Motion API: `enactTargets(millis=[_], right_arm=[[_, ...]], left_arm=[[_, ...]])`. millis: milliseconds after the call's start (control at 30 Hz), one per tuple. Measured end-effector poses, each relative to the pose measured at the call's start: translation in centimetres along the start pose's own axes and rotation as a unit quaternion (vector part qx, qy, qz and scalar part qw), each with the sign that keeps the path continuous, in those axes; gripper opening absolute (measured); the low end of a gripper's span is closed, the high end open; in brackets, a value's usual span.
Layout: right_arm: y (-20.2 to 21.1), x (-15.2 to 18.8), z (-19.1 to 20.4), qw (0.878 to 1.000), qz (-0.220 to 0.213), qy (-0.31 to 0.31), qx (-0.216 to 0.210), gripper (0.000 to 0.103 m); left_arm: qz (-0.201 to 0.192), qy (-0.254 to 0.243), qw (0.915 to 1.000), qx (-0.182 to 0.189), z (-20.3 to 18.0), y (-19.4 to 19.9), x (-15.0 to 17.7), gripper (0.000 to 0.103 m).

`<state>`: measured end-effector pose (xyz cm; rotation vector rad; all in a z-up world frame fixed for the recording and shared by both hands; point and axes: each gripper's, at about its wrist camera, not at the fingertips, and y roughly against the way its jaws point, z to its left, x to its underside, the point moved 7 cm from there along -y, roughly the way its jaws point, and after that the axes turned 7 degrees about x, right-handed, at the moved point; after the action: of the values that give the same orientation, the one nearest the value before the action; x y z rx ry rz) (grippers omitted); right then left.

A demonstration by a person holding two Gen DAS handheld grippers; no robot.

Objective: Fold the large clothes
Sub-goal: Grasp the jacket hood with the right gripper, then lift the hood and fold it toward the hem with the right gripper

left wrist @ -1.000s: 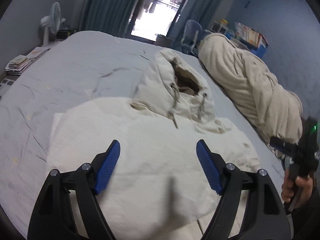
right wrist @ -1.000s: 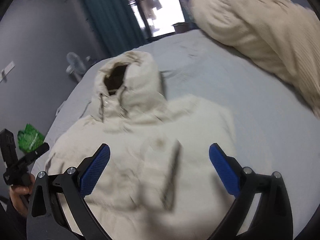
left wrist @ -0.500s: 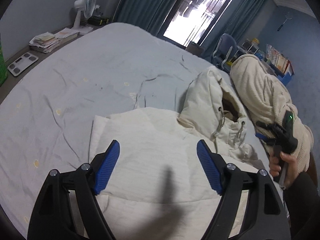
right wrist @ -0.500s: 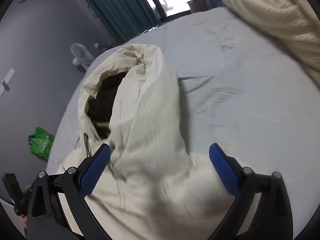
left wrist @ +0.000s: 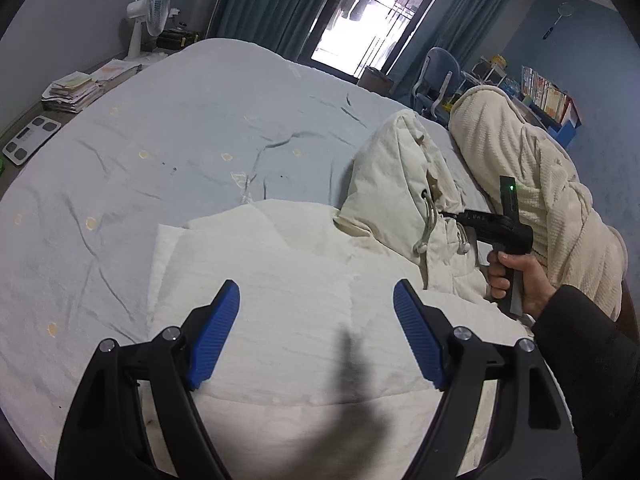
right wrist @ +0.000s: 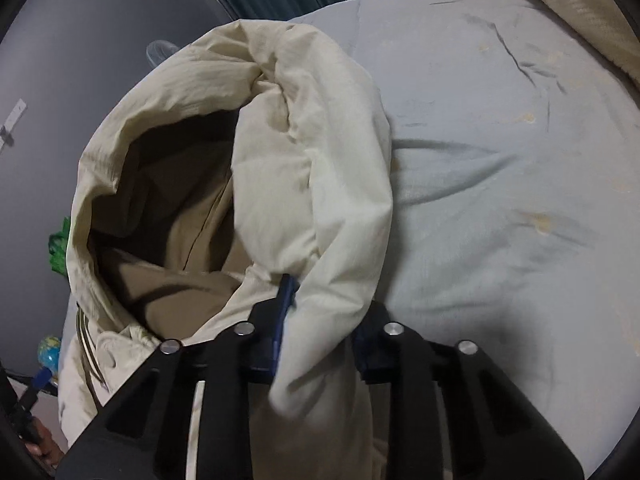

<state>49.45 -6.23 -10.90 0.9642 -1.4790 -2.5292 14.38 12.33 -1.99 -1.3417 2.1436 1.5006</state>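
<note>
A cream hooded jacket (left wrist: 288, 300) lies on the grey-blue bed (left wrist: 180, 148), its body folded flat and its hood (left wrist: 400, 184) puffed up at the far end. My left gripper (left wrist: 316, 332) is open and empty, hovering over the jacket's body. My right gripper (right wrist: 320, 320) is shut on the right side of the hood (right wrist: 320, 160), its jaws pinching a fold of cream fabric. The hood's brown lining (right wrist: 172, 216) gapes to the left. The right gripper also shows in the left wrist view (left wrist: 496, 228), held by a hand at the hood's base.
A rolled cream blanket (left wrist: 532, 184) lies along the bed's right side. A fan (left wrist: 154, 8), a paper stack (left wrist: 72, 92) and a scale (left wrist: 30, 138) sit off the left edge. A chair (left wrist: 436, 76) and bookshelf (left wrist: 548, 100) stand by the window.
My right gripper moved forward from over the jacket's body to the hood and closed on its fabric. My left gripper stayed open and swung its view leftward.
</note>
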Motion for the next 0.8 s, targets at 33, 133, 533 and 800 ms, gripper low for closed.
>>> enactTargets(millis=[33, 133, 533, 800], right_arm=[[0.2, -0.3, -0.2, 1.000, -0.006, -0.009, -0.014, 0.047], [1.6, -1.7, -0.9, 0.996, -0.043, -0.042, -0.058, 0.072], [1.3, -4.2, 1.0, 0.998, -0.067, -0.018, -0.008, 0.009], [10.1, -0.8, 8.3, 0.982, -0.141, 0.097, 0.079, 0.008]], left_arm=[[0.001, 0.000, 1.0000, 0.000, 0.0, -0.1, 0.1, 0.075], [0.002, -0.002, 1.0000, -0.001, 0.0, -0.1, 0.2, 0.075], [0.014, -0.010, 0.9998, -0.009, 0.0, -1.1, 0.7, 0.075], [0.000, -0.011, 0.9999, 0.001, -0.7, -0.3, 0.1, 0.075]])
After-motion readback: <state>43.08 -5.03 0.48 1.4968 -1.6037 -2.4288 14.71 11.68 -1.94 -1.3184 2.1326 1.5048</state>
